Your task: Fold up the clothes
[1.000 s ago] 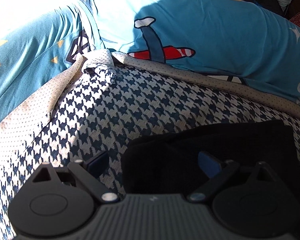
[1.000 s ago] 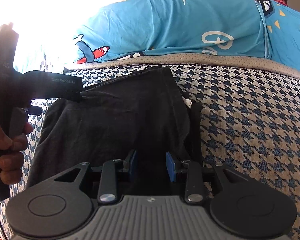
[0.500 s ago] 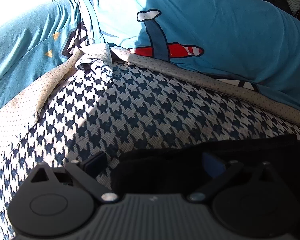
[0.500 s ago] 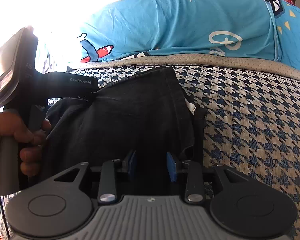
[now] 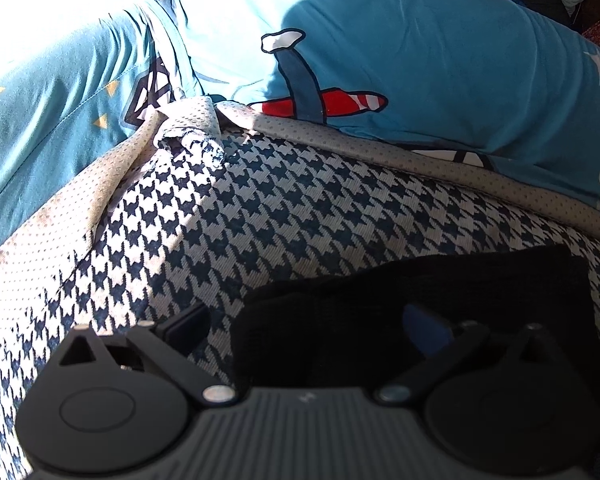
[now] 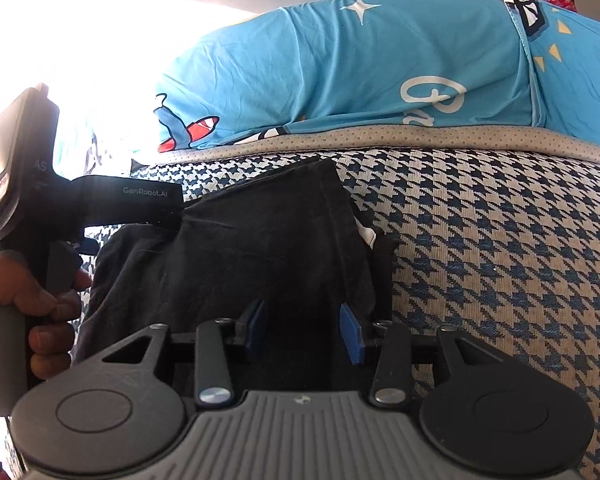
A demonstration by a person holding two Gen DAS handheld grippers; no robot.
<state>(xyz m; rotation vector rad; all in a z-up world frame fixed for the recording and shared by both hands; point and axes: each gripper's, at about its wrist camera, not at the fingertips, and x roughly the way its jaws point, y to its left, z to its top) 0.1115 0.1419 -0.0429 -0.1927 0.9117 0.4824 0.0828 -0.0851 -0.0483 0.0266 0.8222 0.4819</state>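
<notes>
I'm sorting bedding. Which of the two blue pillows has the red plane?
The pillow straight behind the black garment; its plane sits near the lower edge. The other pillow carries yellow triangles instead.

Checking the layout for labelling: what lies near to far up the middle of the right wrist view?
right gripper → black garment → houndstooth cover → dotted grey edging → blue cartoon-print pillow
</notes>
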